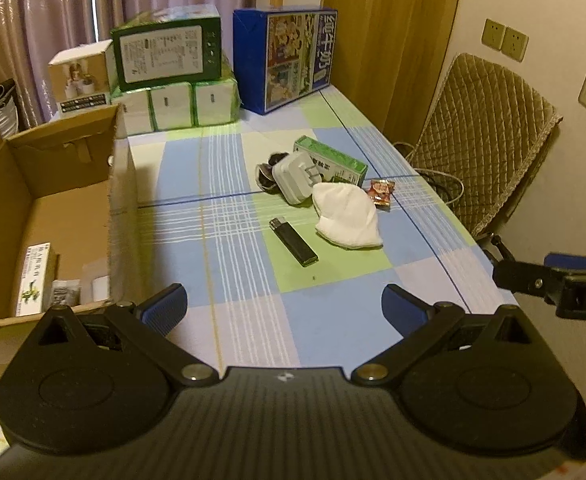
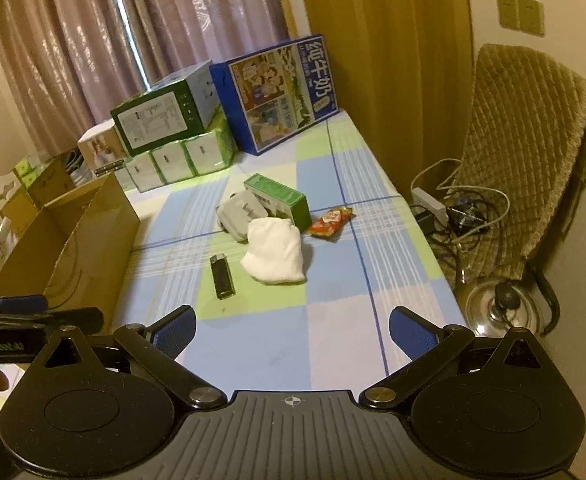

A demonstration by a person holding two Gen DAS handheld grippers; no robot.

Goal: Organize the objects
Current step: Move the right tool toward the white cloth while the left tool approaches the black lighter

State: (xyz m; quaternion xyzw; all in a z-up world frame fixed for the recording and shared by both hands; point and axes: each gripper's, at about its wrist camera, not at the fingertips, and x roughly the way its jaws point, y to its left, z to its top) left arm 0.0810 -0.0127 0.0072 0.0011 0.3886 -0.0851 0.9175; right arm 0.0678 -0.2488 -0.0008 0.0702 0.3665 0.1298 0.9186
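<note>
On the checked tablecloth lie a black lighter (image 1: pixel 293 241) (image 2: pixel 221 277), a white folded cloth (image 1: pixel 347 214) (image 2: pixel 275 255), a grey plug adapter (image 1: pixel 294 178) (image 2: pixel 240 215), a small green box (image 1: pixel 330 160) (image 2: pixel 279 197) and a red snack packet (image 1: pixel 381 193) (image 2: pixel 331 220). A dark round object (image 1: pixel 267 174) sits behind the adapter. My left gripper (image 1: pixel 285 307) is open, well short of the lighter. My right gripper (image 2: pixel 292 329) is open too, nothing between its fingers. Each gripper shows at the other view's edge.
An open cardboard box (image 1: pixel 53 184) (image 2: pixel 89 228) holding small packages stands at the left. Stacked cartons (image 1: pixel 169 60) and a blue milk carton (image 1: pixel 289 56) (image 2: pixel 281 88) fill the table's far end. A padded chair (image 1: pixel 489 140), cables (image 2: pixel 457 208) and a metal kettle (image 2: pixel 501 312) are off the right edge.
</note>
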